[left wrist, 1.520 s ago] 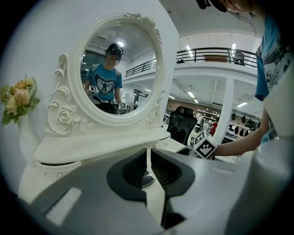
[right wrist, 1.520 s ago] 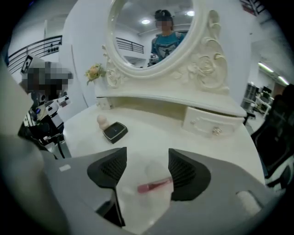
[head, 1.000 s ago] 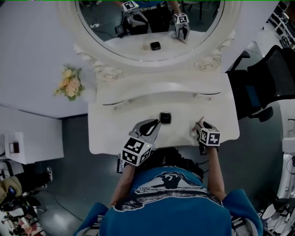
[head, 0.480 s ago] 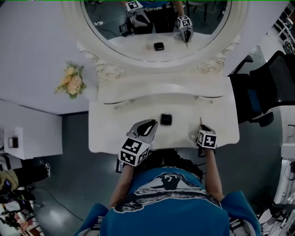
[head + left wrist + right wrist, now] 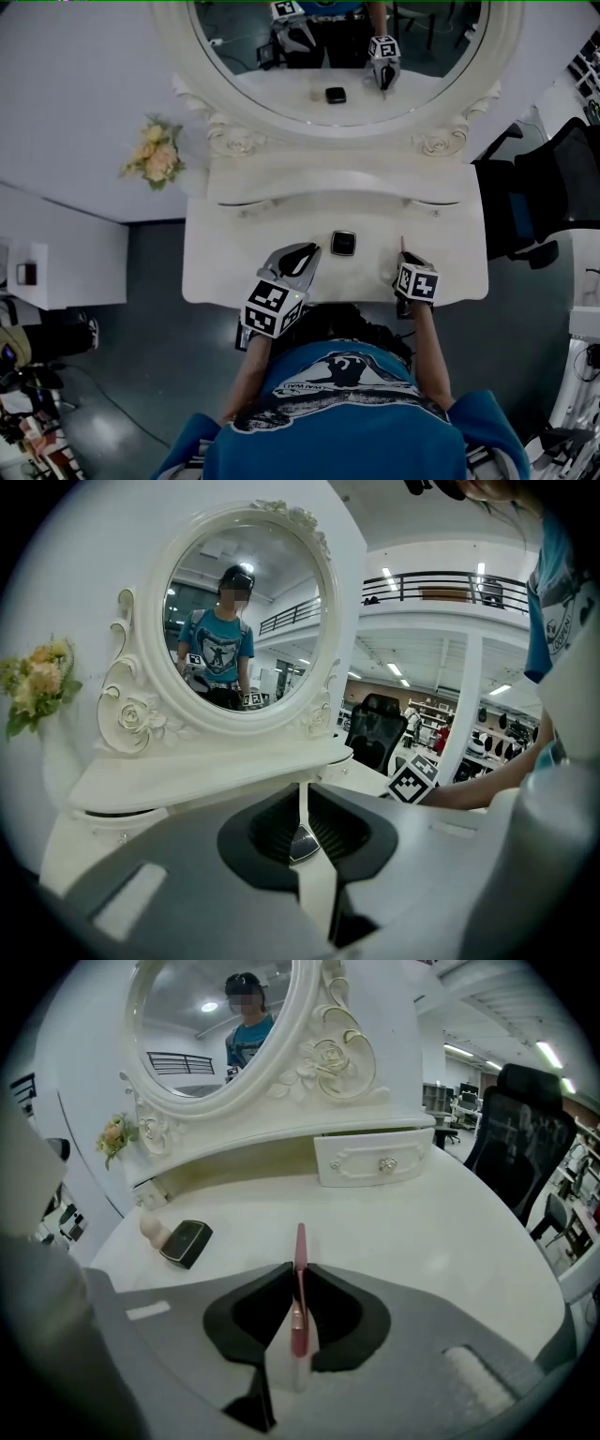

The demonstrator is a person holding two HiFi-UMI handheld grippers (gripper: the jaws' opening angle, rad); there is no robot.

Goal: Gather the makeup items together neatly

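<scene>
The only containers on your white bench [image 5: 234,267] were shut ones. The small drawer [image 5: 375,1162] under the mirror [image 5: 183,66] sat closed, its front moulded with a raised border and one little knob, so its contents could not be seen. The black compact [image 5: 343,243] lay flat with its lid down near the middle of the bench. It was a glossy, rounded square with a pale rim. Just beside it, on the side nearer the mirror, sat a small beige sponge [image 5: 150,1230], rounded and matt.

Your right gripper [image 5: 300,1271] had just been closing its fingers, and they were pinching a pink stick [image 5: 300,1241]. The stick was slim and smooth, and its tapered end poked out past the fingertips and pointed toward the drawer. It stood well to the right of the compact, above the bare bench near the front edge.

Your left gripper [image 5: 300,799] had its fingers pressed almost together, with only a thin sliver of light between them and nothing pinched. It hung over the front of the bench, with the compact just ahead of its tips.

The bench top was smooth and curved along its front. The oval mirror frame was carved with roses and scrolls. A bunch of pale flowers [image 5: 155,159] sat against the wall to the left.
</scene>
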